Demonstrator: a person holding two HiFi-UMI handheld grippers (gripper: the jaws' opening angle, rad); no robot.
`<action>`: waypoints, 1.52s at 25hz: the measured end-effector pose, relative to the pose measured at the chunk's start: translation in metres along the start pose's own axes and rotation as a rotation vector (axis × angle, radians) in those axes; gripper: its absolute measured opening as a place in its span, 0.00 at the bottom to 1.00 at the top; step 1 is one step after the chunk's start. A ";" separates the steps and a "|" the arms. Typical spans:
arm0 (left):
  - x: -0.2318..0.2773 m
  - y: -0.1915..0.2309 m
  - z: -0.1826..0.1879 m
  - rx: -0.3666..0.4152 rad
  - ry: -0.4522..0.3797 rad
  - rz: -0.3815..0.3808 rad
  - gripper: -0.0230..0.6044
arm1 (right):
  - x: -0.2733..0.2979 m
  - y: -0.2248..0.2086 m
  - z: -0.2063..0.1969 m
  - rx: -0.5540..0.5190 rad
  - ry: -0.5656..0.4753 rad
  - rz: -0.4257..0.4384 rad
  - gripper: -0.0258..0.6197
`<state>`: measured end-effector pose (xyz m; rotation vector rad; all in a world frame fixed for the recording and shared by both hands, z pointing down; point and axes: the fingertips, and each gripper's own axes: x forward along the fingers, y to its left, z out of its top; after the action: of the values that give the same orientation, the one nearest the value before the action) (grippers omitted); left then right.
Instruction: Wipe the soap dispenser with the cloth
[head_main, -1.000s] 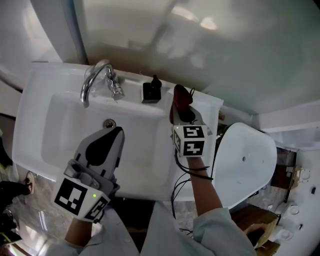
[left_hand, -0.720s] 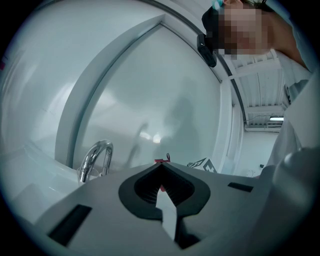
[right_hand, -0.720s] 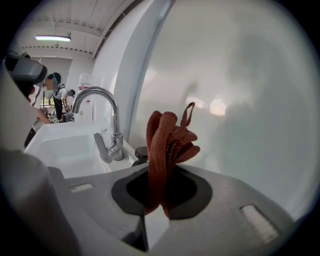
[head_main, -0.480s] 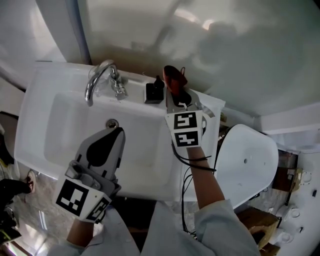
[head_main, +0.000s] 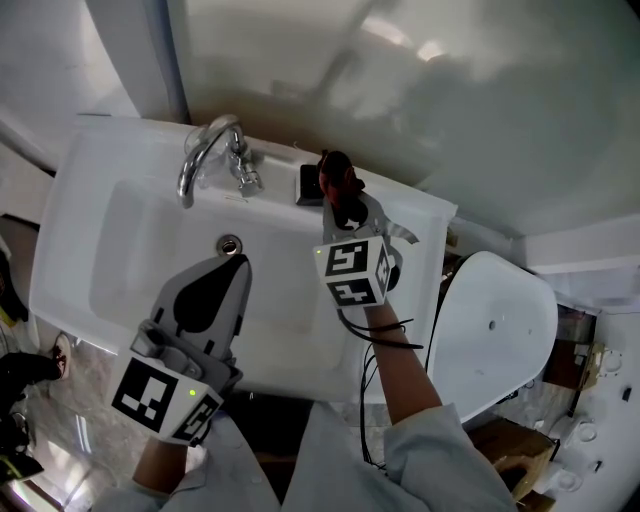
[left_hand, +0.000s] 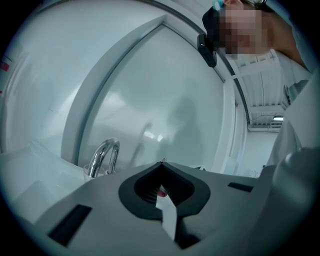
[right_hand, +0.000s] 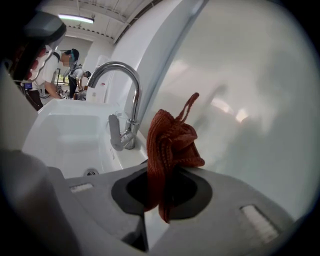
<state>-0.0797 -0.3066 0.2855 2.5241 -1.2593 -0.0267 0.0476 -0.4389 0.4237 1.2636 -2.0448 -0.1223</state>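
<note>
Head view: the right gripper (head_main: 347, 208) clamps the red cloth (head_main: 338, 178) in its fingers, just right of the soap dispenser (head_main: 308, 186) on the sink (head_main: 110, 160) far rim. The left gripper (head_main: 228, 268) fingers are closed and empty. Wiping looks about to start, so the next move is probably pressing the cloth leftward onto the dispenser.

Behind basin (head_main: 130, 255), faucet (head_main: 214, 150) left of soap dispenser (head_main: 308, 185)

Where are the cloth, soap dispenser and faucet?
cloth (right_hand: 170, 142), right gripper view, bunched middle.
soap dispenser (head_main: 307, 187), head view, black body.
faucet (right_hand: 136, 107), right gripper view, upright tube.
</note>
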 end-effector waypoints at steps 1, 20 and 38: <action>0.000 0.001 -0.001 -0.001 0.001 0.001 0.03 | 0.001 0.004 -0.003 -0.003 0.007 0.007 0.13; -0.012 0.015 -0.007 -0.009 0.010 0.025 0.03 | 0.024 0.077 -0.070 0.126 0.151 0.161 0.13; -0.015 0.014 0.006 0.001 -0.015 0.011 0.03 | -0.018 0.024 0.024 0.633 -0.118 0.191 0.13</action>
<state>-0.1006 -0.3048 0.2818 2.5220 -1.2790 -0.0432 0.0193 -0.4187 0.4066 1.4316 -2.3907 0.5963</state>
